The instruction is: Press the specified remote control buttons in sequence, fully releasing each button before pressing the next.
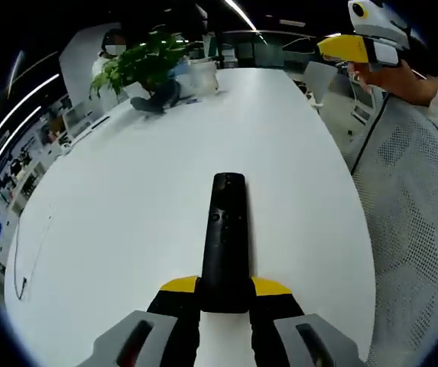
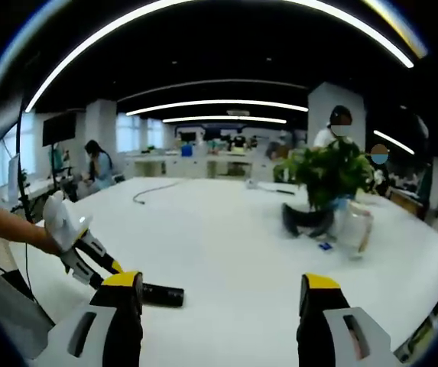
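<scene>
The white surface (image 1: 127,199) spreads wide and oval, with office desks and people seated far behind it in the right gripper view. Near its far end stands a leafy plant (image 1: 144,63), with a clear jar (image 2: 354,225) just beside it. A thin cable (image 1: 21,252) lies loose on the surface toward its edge, well apart from everything else.

The left hand-held gripper (image 1: 225,294) has its yellow-tipped jaws closed against the near end of the black remote (image 1: 225,237), which points straight ahead along the jaws, buttons facing up. In the right gripper view that gripper comes in from the left, held by a hand (image 2: 47,243), the remote's end sticking out low over the surface.

The right hand-held gripper (image 2: 222,294) is spread wide, nothing between its jaws, up off the surface.
</scene>
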Available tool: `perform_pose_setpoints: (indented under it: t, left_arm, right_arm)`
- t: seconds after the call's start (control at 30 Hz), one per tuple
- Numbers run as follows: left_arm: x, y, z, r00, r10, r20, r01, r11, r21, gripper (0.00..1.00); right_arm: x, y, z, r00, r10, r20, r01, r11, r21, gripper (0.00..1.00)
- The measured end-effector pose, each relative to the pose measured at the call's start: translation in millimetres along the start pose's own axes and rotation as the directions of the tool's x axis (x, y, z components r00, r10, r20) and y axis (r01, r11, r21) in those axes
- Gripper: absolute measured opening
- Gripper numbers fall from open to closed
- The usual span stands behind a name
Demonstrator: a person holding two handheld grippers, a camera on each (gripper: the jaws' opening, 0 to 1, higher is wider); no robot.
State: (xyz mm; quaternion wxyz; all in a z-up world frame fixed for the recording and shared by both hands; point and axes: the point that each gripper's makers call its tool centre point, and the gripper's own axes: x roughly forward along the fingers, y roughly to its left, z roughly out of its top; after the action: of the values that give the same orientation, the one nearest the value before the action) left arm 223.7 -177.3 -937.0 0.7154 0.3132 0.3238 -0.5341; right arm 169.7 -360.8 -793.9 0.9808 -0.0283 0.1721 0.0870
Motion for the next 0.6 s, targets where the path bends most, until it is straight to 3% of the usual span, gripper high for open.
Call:
perform_pose_setpoints:
  t: [0.5, 0.6]
  left_arm:
    - [13, 73.7, 6.7, 0.998, 0.007, -0.06, -0.003, 0.999, 0.054, 0.23]
    - [17, 80.8, 6.5, 0.997, 0.002, -0.074, 0.003, 0.998, 0.062, 0.23]
  right_arm:
    - [2, 0, -4.8, 1.0, -0.002, -0.027, 0.002, 1.0, -0.01, 0.81]
    - [3, -1, -6.4, 0.999, -0.002, -0.036, 0.002, 1.0, -0.002, 0.81]
